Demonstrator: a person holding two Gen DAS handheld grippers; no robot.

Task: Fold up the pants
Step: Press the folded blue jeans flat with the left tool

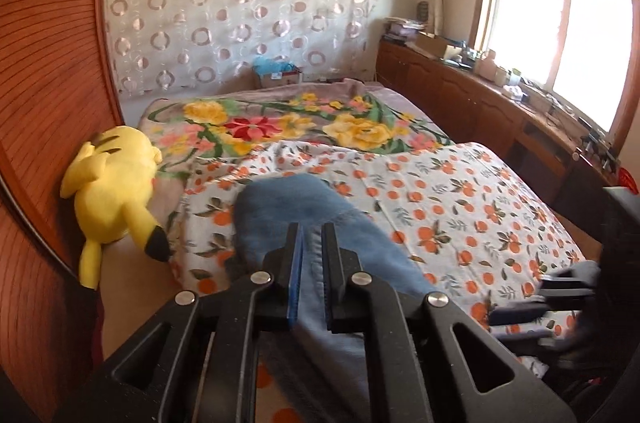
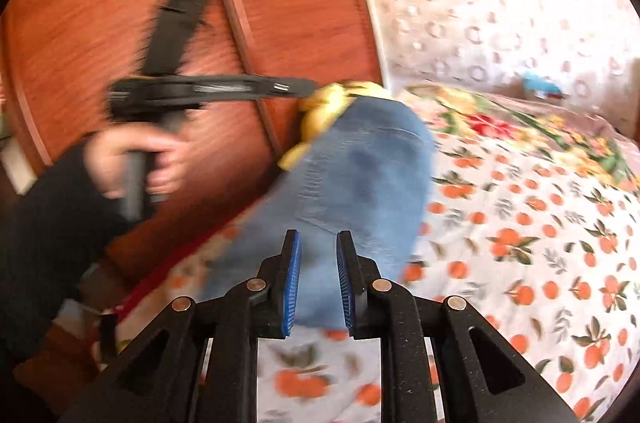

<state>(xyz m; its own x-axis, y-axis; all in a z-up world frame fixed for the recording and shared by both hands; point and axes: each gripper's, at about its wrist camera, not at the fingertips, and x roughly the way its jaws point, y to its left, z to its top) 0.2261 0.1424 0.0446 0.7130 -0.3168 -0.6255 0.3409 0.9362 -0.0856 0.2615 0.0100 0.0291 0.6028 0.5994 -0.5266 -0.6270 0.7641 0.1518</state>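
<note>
The blue denim pants (image 1: 288,211) lie bunched on the orange-print bedsheet (image 1: 460,207). My left gripper (image 1: 311,235) is shut on a fold of the denim, with fabric pinched between its blue pads. In the right wrist view the pants (image 2: 360,167) stretch away from my right gripper (image 2: 318,243), whose jaws stand a little apart with denim between and under them; whether they grip it is unclear. The left gripper (image 2: 208,89) shows there blurred, held in a hand at the left. The right gripper (image 1: 560,295) shows blurred at the left view's right edge.
A yellow plush toy (image 1: 116,195) lies against the wooden headboard (image 1: 48,103), and shows behind the pants in the right view (image 2: 332,103). A floral blanket (image 1: 288,119) covers the far bed. A wooden cabinet with clutter (image 1: 500,103) runs under the window on the right.
</note>
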